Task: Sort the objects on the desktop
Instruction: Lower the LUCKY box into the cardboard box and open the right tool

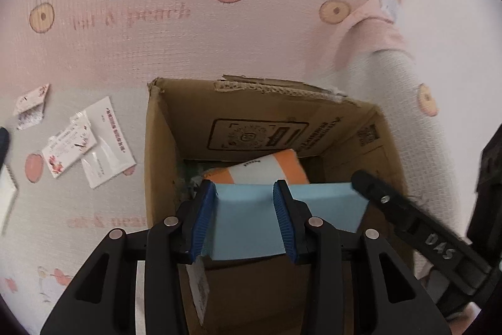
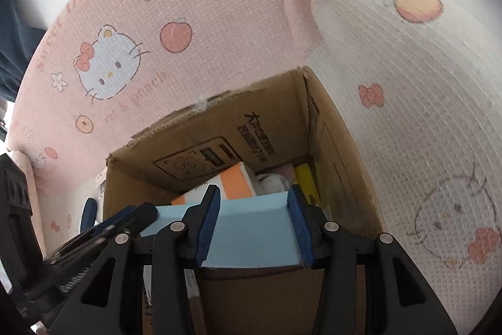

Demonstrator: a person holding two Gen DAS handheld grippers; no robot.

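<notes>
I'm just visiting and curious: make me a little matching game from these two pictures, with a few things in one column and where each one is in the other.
Things:
1. light blue box
2. orange and white box
3. small paper cards
4. yellow item

Places:
A. lying on the patterned cloth, outside the cardboard box
B. deep in the cardboard box, by its right wall as the right wrist view shows it
C. gripped by both tools, left tool and right tool, above the cardboard box
D. inside the cardboard box, just beyond the gripped item

Pairs: 1-C, 2-D, 3-A, 4-B
</notes>
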